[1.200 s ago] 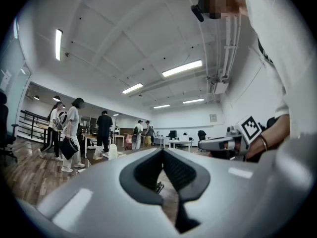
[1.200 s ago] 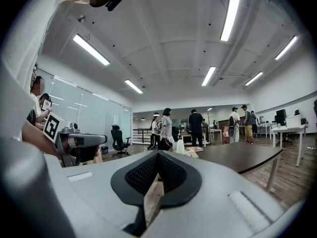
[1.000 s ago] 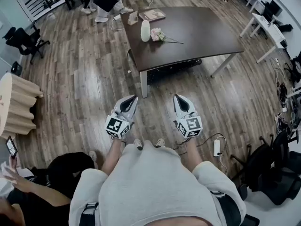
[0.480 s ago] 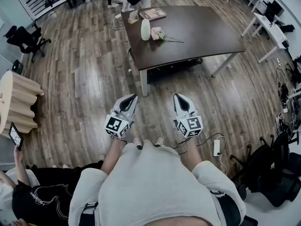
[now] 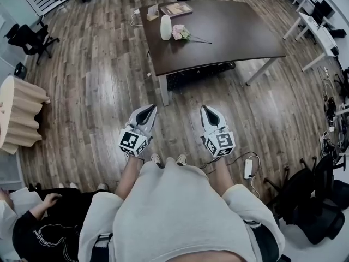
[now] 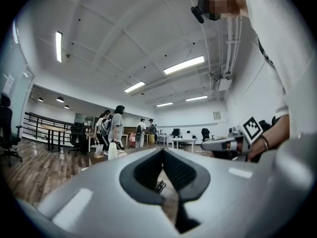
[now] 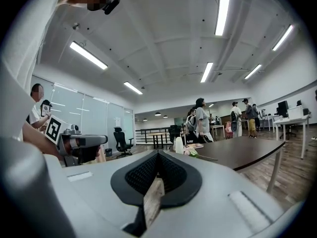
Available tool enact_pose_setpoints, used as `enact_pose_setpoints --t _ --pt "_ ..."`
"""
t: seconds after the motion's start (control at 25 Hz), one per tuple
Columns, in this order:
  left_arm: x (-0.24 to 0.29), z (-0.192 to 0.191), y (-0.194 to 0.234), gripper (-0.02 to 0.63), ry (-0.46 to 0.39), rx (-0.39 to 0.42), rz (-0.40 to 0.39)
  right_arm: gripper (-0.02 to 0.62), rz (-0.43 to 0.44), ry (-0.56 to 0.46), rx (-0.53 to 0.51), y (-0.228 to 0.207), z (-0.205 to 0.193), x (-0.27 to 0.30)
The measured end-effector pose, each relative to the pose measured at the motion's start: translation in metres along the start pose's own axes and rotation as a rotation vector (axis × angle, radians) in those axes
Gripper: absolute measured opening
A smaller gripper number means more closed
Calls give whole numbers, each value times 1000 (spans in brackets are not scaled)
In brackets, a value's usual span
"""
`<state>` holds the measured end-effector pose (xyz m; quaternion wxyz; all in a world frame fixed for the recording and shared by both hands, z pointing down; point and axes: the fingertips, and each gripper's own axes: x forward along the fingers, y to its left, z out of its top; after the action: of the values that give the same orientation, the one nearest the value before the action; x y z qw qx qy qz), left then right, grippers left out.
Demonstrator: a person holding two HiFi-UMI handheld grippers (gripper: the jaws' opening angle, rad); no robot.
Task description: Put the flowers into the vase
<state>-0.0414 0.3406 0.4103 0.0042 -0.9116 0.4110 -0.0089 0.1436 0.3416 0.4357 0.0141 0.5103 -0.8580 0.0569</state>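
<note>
A white vase (image 5: pixel 166 27) stands on the dark brown table (image 5: pixel 234 34) across the wooden floor. Pink flowers (image 5: pixel 181 33) lie beside it, stem pointing right. My left gripper (image 5: pixel 148 109) and right gripper (image 5: pixel 208 109) are held level in front of my waist, well short of the table, both shut with nothing in them. The right gripper view shows the vase (image 7: pixel 179 145) and flowers (image 7: pixel 192 152) far ahead over the shut right gripper (image 7: pixel 157 153). In the left gripper view the vase (image 6: pixel 113 150) is small beyond the shut left gripper (image 6: pixel 162 150).
A book (image 5: pixel 175 9) and a small box (image 5: pixel 152 12) lie behind the vase. A beige ribbed stand (image 5: pixel 19 119) is at the left, black chairs (image 5: pixel 313 201) at the right. A power adapter (image 5: pixel 248 169) lies on the floor. A person (image 5: pixel 32 228) crouches at my lower left.
Both grippers and I have moved a little toward the table. The people behind the table have walked off. The person at the lower left has lowered the phone.
</note>
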Motion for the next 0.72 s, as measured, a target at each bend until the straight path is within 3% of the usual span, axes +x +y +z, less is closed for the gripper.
enact_pose_setpoints --t 0.72 --pt "46 -18 -9 11 29 -18 62 -3 33 10 6 -63 -10 11"
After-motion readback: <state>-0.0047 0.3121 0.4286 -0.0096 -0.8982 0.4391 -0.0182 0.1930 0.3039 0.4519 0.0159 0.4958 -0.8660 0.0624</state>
